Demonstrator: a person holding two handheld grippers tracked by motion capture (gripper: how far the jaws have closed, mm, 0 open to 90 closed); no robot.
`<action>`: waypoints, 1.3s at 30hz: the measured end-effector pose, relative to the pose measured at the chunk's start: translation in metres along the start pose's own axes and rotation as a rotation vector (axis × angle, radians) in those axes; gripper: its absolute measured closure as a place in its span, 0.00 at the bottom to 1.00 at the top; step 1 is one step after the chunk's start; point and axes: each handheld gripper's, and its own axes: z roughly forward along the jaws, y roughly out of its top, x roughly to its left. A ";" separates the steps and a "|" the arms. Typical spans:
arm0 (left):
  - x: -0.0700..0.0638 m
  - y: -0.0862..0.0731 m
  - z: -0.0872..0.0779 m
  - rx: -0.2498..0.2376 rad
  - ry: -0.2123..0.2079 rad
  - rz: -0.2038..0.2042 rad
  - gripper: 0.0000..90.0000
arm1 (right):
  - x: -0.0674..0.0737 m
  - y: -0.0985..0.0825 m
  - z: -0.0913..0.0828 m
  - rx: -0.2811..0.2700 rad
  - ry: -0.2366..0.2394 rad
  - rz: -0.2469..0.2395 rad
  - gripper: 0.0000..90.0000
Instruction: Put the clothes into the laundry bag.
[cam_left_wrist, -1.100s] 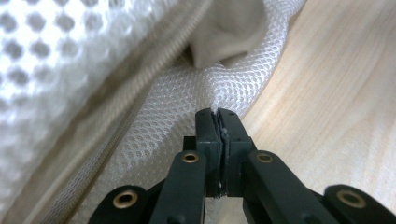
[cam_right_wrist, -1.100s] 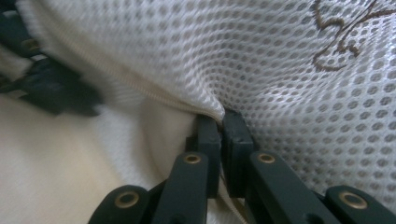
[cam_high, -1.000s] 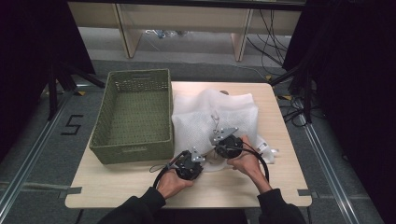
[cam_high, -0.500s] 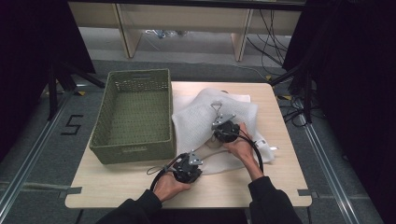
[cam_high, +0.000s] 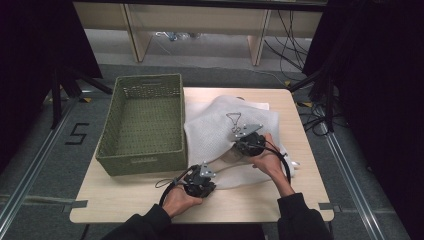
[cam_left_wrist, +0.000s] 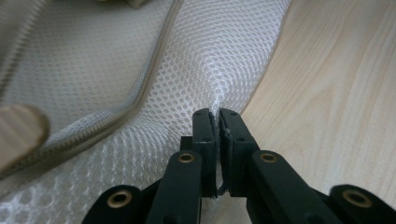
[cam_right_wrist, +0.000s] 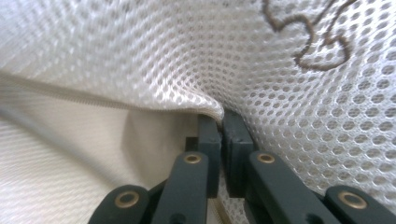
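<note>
Mesh bag (cam_high: 227, 132) lies on the worktop (cam_high: 300, 200), pinched by both tools. The left hand-held gripper (cam_left_wrist: 218, 114) squeezes the bag's near edge between its jaws, by the bare wood. The right hand-held gripper (cam_right_wrist: 222, 116) nips the top layer beside the zipper (cam_right_wrist: 70, 95) and lifts it. I think the bag is being opened; next, pull both sides gently apart.

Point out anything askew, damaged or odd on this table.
The white mesh bag lies rumpled and crooked, one layer lifted by the right gripper while the left gripper pinches its near edge. No tear or spill shows. The green basket sits upright.
</note>
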 end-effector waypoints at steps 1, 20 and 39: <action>0.000 0.000 0.000 0.002 0.000 0.000 0.94 | 0.002 -0.001 -0.006 -0.009 0.002 -0.007 0.98; -0.004 -0.004 -0.004 -0.005 -0.010 -0.007 0.93 | 0.027 -0.038 -0.008 0.171 0.060 -0.113 0.98; -0.010 -0.006 -0.009 -0.032 -0.039 0.016 0.88 | 0.007 -0.049 -0.003 0.206 -0.015 -0.062 0.97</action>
